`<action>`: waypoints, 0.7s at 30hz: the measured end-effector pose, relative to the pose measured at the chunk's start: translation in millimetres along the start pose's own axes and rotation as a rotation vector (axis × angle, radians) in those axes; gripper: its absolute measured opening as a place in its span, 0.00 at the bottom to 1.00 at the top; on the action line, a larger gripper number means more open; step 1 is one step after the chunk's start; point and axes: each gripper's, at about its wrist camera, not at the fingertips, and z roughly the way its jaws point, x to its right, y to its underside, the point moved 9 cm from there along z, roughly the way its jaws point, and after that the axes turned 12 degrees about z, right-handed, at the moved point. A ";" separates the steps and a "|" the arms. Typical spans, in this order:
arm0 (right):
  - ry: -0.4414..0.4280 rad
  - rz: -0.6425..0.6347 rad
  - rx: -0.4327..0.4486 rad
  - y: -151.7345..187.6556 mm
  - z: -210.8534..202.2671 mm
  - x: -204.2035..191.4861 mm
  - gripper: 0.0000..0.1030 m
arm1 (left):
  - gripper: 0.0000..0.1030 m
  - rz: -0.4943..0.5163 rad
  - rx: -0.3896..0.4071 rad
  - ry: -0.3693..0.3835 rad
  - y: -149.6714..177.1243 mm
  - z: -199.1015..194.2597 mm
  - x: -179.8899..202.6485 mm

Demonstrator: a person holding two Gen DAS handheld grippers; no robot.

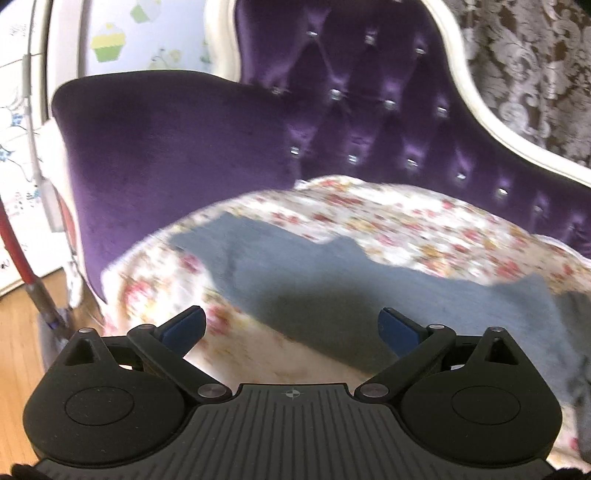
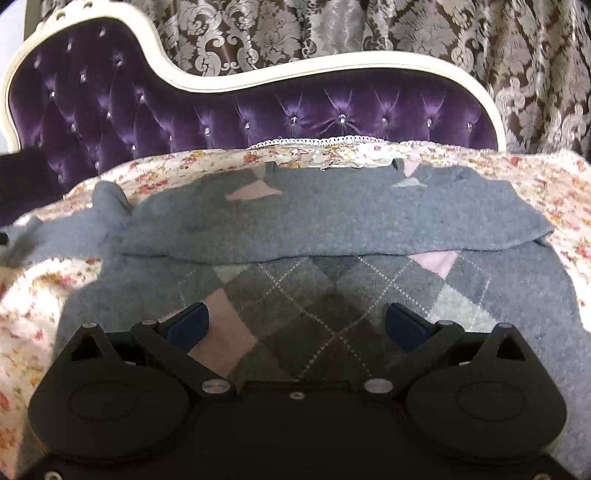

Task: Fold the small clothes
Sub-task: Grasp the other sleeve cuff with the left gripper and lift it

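Note:
A grey argyle sweater [image 2: 332, 229] with pink and pale diamonds lies on a floral cover [image 2: 29, 295] on a purple sofa. Its top part is folded over the body, and a sleeve [image 2: 62, 236] stretches to the left. My right gripper [image 2: 297, 325] is open and empty, hovering over the sweater's lower front. In the left wrist view the grey sleeve [image 1: 369, 280] runs across the floral cover [image 1: 424, 225]. My left gripper [image 1: 291, 325] is open and empty just above the sleeve's near edge.
The tufted purple sofa back [image 2: 332, 118] with a white frame rises behind the sweater. A purple armrest [image 1: 166, 147] stands at the left. A vacuum cleaner [image 1: 37, 288] and wood floor [image 1: 18, 350] are beyond the armrest. Patterned curtains [image 2: 406, 29] hang behind.

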 end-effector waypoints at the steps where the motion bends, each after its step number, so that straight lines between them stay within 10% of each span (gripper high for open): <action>1: 0.009 -0.009 0.008 0.7 -0.5 -0.7 0.99 | 0.98 -0.008 0.001 -0.009 -1.5 2.8 -6.2; 15: 0.015 -0.010 0.005 2.0 2.5 0.6 0.99 | 0.97 -0.110 -0.072 -0.043 -14.9 61.8 -63.8; 19: 0.015 -0.011 0.004 2.2 2.9 0.4 0.99 | 0.58 -0.160 -0.101 -0.020 -14.9 74.8 -67.2; 20: 0.015 -0.010 0.003 2.1 3.1 0.4 0.99 | 0.20 -0.161 -0.090 -0.034 -17.2 73.9 -69.0; 21: 0.016 -0.010 0.003 2.1 3.1 0.3 0.99 | 0.08 -0.170 -0.095 -0.035 -18.2 73.9 -70.1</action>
